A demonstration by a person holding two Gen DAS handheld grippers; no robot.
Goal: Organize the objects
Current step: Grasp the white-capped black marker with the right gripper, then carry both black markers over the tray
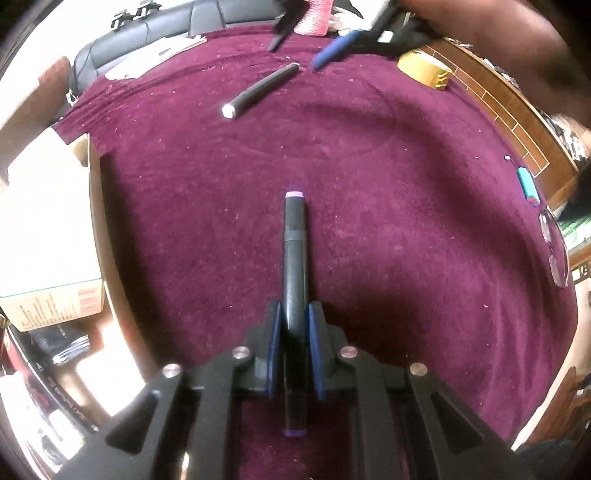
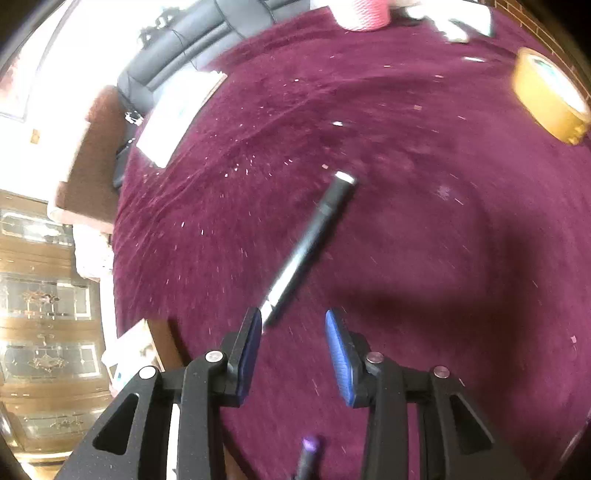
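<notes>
My left gripper [image 1: 294, 317] is shut on a black marker [image 1: 294, 258] with lilac end caps; the marker points forward above the maroon cloth [image 1: 369, 221]. A second black marker with a white end [image 1: 260, 90] lies on the cloth at the far side. My right gripper [image 1: 295, 55] hovers open just beyond it in the left wrist view. In the right wrist view my right gripper [image 2: 293, 321] is open and empty, with that marker [image 2: 310, 243] lying diagonally just ahead of its left finger. The held marker's purple tip [image 2: 309, 445] shows at the bottom.
A yellow tape roll [image 1: 424, 68] [image 2: 550, 99] sits at the far right. A pink cup [image 1: 314, 18] stands at the back. A cardboard box [image 1: 48, 236] is at the left, papers [image 1: 155, 55] at the back left, a teal object [image 1: 527, 186] and glasses [image 1: 554, 251] at the right edge.
</notes>
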